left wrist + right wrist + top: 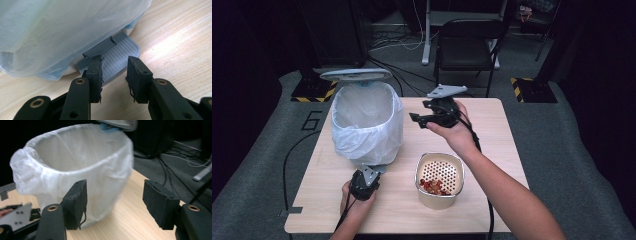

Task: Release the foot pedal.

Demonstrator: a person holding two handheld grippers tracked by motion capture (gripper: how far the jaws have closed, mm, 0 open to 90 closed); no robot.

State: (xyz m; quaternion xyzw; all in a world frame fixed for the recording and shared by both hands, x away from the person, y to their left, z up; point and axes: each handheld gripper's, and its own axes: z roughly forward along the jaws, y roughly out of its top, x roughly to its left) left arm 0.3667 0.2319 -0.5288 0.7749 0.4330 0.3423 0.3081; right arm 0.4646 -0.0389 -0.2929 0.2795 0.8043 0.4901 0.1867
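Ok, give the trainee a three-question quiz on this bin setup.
1. True or false: the bin lid is up.
2. What does the left gripper press on? A) the pedal B) the bowl C) the liner
3. What lies in the bowl?

Key:
1. True. The lid is raised behind the rim.
2. A. Its jaws rest on the grey ribbed pedal at the bin's base.
3. Reddish-brown scraps, piled on a perforated insert. The right gripper hovers open and empty beside the bin.
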